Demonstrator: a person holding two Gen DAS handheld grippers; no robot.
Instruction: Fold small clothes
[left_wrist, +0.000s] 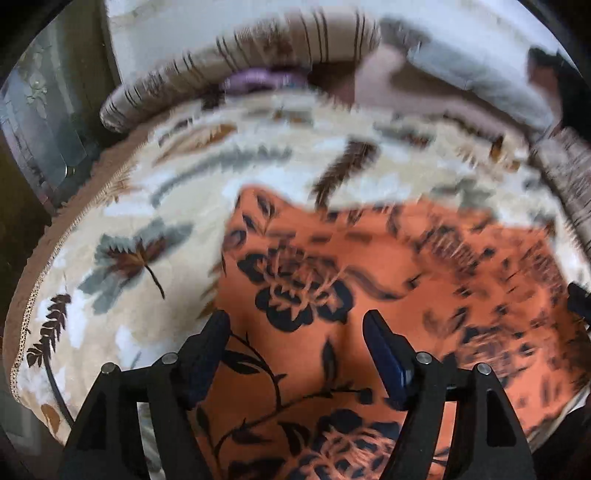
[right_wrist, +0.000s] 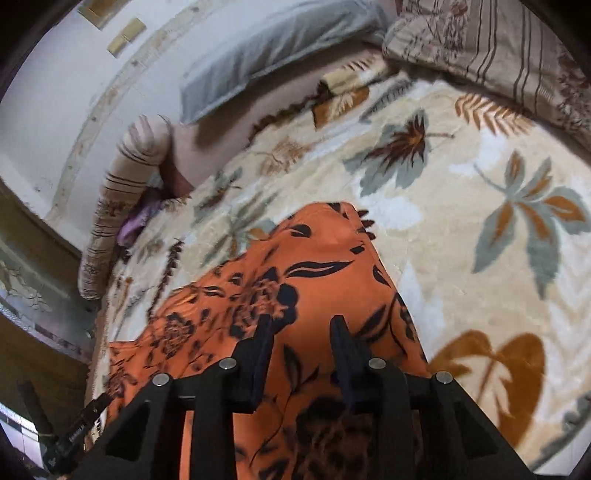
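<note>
On leaf-print blanket (right_wrist: 461, 206), orange floral garment (right_wrist: 325, 266) flat, long axis twd pillows (right_wrist: 266, 48)

no readable text, labels or numbers anywhere

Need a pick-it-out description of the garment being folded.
Start at the bed's cream blanket printed with grey and brown leaves. Lying flat on it is the orange garment, covered in black flowers and vines. It is the only orange fabric there; the pillows are striped beige.
</note>
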